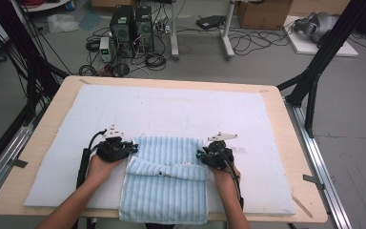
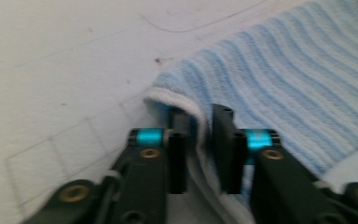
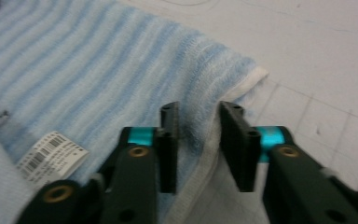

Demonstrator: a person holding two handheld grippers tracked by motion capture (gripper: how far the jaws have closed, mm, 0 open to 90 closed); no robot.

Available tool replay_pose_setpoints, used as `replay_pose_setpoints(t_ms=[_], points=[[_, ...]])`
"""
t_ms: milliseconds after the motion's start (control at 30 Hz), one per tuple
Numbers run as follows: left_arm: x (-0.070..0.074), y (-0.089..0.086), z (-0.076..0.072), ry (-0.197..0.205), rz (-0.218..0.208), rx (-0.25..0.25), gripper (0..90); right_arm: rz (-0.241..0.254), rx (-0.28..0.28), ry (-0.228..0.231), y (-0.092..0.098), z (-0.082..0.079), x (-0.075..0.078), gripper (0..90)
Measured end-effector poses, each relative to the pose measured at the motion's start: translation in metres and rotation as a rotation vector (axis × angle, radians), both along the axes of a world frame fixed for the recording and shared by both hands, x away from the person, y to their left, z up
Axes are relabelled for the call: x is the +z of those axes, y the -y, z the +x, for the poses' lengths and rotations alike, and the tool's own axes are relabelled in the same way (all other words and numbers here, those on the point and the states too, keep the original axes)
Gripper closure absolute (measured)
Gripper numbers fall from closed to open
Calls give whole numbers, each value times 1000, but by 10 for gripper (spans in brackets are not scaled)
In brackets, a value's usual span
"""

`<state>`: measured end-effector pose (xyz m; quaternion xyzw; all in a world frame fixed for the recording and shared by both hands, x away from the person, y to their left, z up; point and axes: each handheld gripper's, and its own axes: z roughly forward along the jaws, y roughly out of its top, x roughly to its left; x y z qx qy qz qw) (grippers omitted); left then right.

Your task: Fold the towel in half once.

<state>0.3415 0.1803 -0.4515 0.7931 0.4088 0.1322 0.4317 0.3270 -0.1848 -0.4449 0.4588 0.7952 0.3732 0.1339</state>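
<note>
A light blue striped towel [image 1: 167, 191] lies on the white mat, its near end reaching the table's front edge and a folded ridge running across its middle. My left gripper [image 1: 132, 148] is at the towel's far left corner. In the left gripper view the white hem of the towel [image 2: 284, 79] is pinched between the jaws of that gripper [image 2: 199, 140]. My right gripper [image 1: 201, 155] is at the far right corner. In the right gripper view the towel [image 3: 74, 70] has its edge clamped in the right gripper [image 3: 198, 135], and a white barcode label [image 3: 51, 151] lies beside the jaws.
The white foam mat [image 1: 181, 109] covers most of the wooden table [image 1: 286, 119] and stretches well beyond the towel. Black frame legs [image 1: 314, 71] stand at the table's back corners, with computers and cables on the floor behind.
</note>
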Motion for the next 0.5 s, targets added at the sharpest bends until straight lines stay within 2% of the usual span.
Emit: replay_pose_setpoints(t_ms=[67, 167, 267, 433, 500], points=[[0, -1, 1, -7, -16, 8, 830, -12, 26, 13, -3, 1, 0, 809], [-1, -4, 4, -31, -60, 23, 839, -13, 41, 18, -5, 2, 0, 830], [0, -7, 10, -25, -99, 38, 840, -11, 38, 31, -4, 6, 0, 837], [4, -5, 30, -22, -135, 63, 841, -24, 21, 60, -5, 19, 4, 837], [6, -4, 39, -16, -129, 62, 841, -18, 8, 69, -4, 26, 5, 837]])
